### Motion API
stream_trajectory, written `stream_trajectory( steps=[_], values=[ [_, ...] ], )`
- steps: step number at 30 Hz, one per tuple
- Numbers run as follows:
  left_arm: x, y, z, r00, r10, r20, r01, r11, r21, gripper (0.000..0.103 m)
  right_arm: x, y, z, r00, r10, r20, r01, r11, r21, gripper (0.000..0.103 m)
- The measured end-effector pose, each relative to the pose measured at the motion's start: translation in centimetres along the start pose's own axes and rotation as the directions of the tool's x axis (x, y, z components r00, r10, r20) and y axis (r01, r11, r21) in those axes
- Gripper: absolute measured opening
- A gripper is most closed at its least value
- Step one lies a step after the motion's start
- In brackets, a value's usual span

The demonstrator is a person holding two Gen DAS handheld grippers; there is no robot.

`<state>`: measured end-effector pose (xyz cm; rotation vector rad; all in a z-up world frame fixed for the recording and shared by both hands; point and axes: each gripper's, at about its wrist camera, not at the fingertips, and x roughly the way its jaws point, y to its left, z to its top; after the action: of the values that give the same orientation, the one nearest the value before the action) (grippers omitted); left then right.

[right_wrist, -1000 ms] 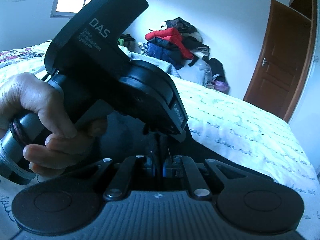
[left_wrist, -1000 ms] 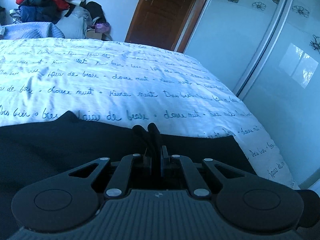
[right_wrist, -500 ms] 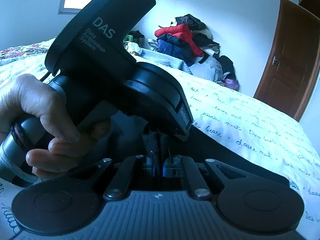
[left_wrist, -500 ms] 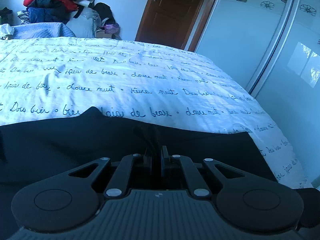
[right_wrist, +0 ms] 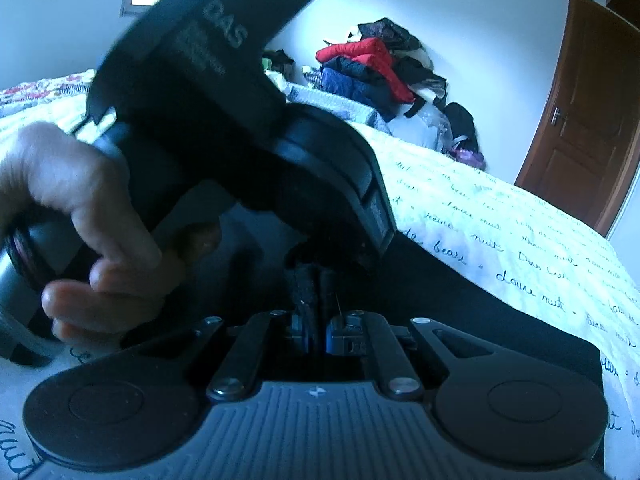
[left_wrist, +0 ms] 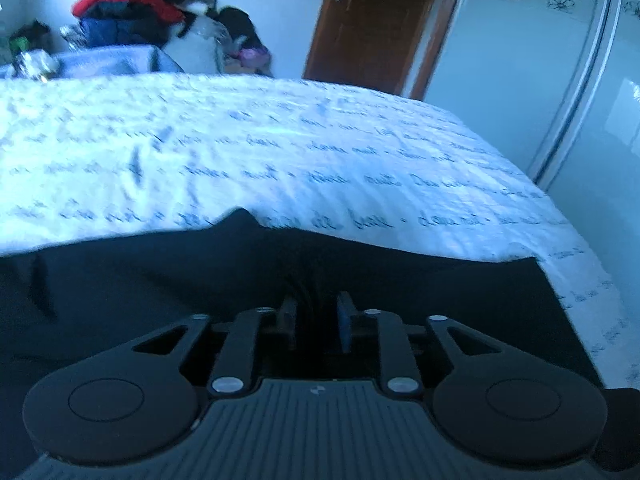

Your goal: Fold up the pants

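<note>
The black pants [left_wrist: 160, 280] lie flat across the near part of the bed, in front of both grippers, and show in the right wrist view [right_wrist: 460, 304] too. My left gripper [left_wrist: 316, 296] has its jaws slightly apart, with dark fabric between them. My right gripper [right_wrist: 316, 292] is shut on a fold of the pants. The left gripper's body [right_wrist: 240, 128], held by a hand [right_wrist: 72, 216], fills the left of the right wrist view, just above and ahead of my right gripper.
The bed has a white sheet with blue script [left_wrist: 280, 152]. A pile of clothes [left_wrist: 132, 12] sits beyond the far edge. A brown door [left_wrist: 372, 20] and a white wardrobe [left_wrist: 560, 80] stand to the right. The bed's right edge [left_wrist: 592, 280] is close.
My left gripper's jaws have parted from shut to slightly open. Both views have swung a little to the left, with motion blur. My right gripper still grips the fabric.
</note>
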<state>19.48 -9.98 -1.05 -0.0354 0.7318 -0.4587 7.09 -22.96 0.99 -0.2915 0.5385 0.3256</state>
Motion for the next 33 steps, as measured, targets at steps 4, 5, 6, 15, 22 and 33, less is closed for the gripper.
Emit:
stream_trajectory(
  steps=[4,5,6,15,22,33],
  values=[
    [-0.8,0.8,0.4,0.996,0.084,0.038,-0.084,0.996,-0.001,0.030,-0.8,-0.3,0.4,1.000,-0.003,0.012,0.003,1.000,0.004,0.009],
    [-0.9,1.0,0.6,0.994,0.101,0.038,-0.101,0.995,-0.001,0.030,-1.5,-0.5,0.7,1.000,0.000,0.023,0.000,1.000,0.000,0.009],
    [-0.9,1.1,0.7,0.993,0.112,0.033,-0.112,0.994,0.001,0.031,-2.0,-0.6,0.9,0.999,0.003,0.033,-0.003,1.000,0.000,0.011],
    [-1.1,0.9,0.7,0.989,0.147,0.009,-0.147,0.989,0.028,0.035,-5.4,-4.5,1.6,0.987,0.099,0.126,-0.118,0.980,0.157,0.035],
    [-1.0,-1.6,-0.5,0.993,0.118,-0.032,-0.112,0.984,0.138,0.055,-1.8,-5.7,0.5,0.998,0.046,-0.047,-0.037,0.984,0.173,0.035],
    [-2.0,-2.1,-2.1,0.985,0.167,-0.038,-0.162,0.980,0.116,0.061,-1.9,-5.1,-0.4,0.996,0.046,-0.073,-0.032,0.984,0.176,0.035]
  ],
)
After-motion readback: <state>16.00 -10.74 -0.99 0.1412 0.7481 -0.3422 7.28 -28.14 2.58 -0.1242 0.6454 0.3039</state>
